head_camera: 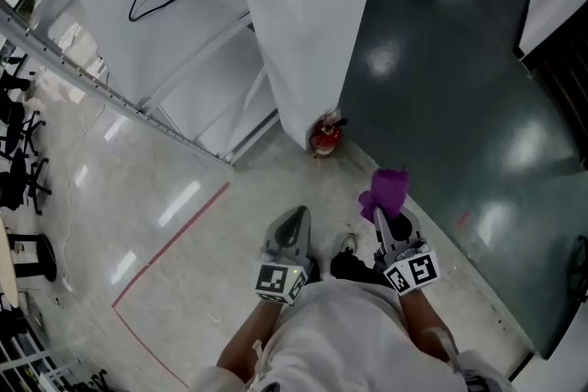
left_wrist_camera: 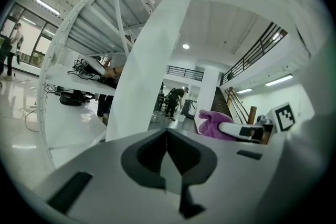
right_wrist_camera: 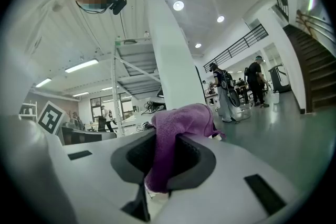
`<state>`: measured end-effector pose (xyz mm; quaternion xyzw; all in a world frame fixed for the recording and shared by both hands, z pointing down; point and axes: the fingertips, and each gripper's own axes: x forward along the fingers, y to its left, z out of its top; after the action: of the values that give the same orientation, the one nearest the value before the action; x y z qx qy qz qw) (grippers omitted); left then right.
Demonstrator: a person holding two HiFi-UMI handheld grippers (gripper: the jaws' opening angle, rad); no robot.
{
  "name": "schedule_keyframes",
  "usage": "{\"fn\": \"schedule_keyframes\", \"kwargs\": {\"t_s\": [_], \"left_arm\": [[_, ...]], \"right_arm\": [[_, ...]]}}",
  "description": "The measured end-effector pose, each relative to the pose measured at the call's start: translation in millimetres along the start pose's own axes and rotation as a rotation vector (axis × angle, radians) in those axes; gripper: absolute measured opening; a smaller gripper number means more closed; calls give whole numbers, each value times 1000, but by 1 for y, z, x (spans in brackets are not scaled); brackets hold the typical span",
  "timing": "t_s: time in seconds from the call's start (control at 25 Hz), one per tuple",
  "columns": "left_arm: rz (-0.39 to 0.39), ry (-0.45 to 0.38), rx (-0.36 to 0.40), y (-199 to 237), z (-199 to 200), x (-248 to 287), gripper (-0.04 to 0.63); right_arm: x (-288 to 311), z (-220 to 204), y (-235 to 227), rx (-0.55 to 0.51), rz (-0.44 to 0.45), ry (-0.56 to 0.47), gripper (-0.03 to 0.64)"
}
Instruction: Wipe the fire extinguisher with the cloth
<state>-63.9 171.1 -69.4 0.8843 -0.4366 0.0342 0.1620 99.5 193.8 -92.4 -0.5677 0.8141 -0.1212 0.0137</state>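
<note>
standing at the foot of the white pillar point(head_camera: 308, 14), the red fire extinguisher point(head_camera: 325, 137) sits at the pillar's near corner, right on the seam where the pale glossy floor point(head_camera: 184, 197) meets the dark green floor point(head_camera: 441, 87). the purple cloth point(head_camera: 386, 190) is apart from it, nearer the person, bunched over the tips of the right gripper point(head_camera: 384, 218), whose jaws are clamped on it; in the right gripper view the cloth point(right_wrist_camera: 181, 120) hangs down between them and spills over the front. the left gripper point(head_camera: 296, 218) is beside it over the pale floor, its jaws pressed together with nothing between them, as the left gripper view point(left_wrist_camera: 167, 140) shows. a thin red line point(head_camera: 175, 243) marks a corner on the pale floor at the left. beyond the pillar stand white tables point(head_camera: 156, 23) with cables, dark chairs point(head_camera: 23, 161) line the left edge, and a staircase point(right_wrist_camera: 315, 60) rises at the right of the hall.
</note>
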Motion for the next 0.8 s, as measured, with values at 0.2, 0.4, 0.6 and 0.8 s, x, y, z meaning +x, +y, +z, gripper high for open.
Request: {"fn": "schedule_keyframes", "kwargs": {"t_s": [0.2,0.4,0.6,0.8], "left_arm": [[-26,-17,0,31,9,17,6],[11,-35,57,40,14,51,6],[104,-50,54,52,18,86,6],[159,-82,69,60,9,116,6]], "right_arm": [[31,-6,2,-37,-1,10,61],[57,-10,-16,-66,45,31,61],[92,-18,-51,-51,109,65,61],[125,-37,-88,-78,173,70,61]]}}
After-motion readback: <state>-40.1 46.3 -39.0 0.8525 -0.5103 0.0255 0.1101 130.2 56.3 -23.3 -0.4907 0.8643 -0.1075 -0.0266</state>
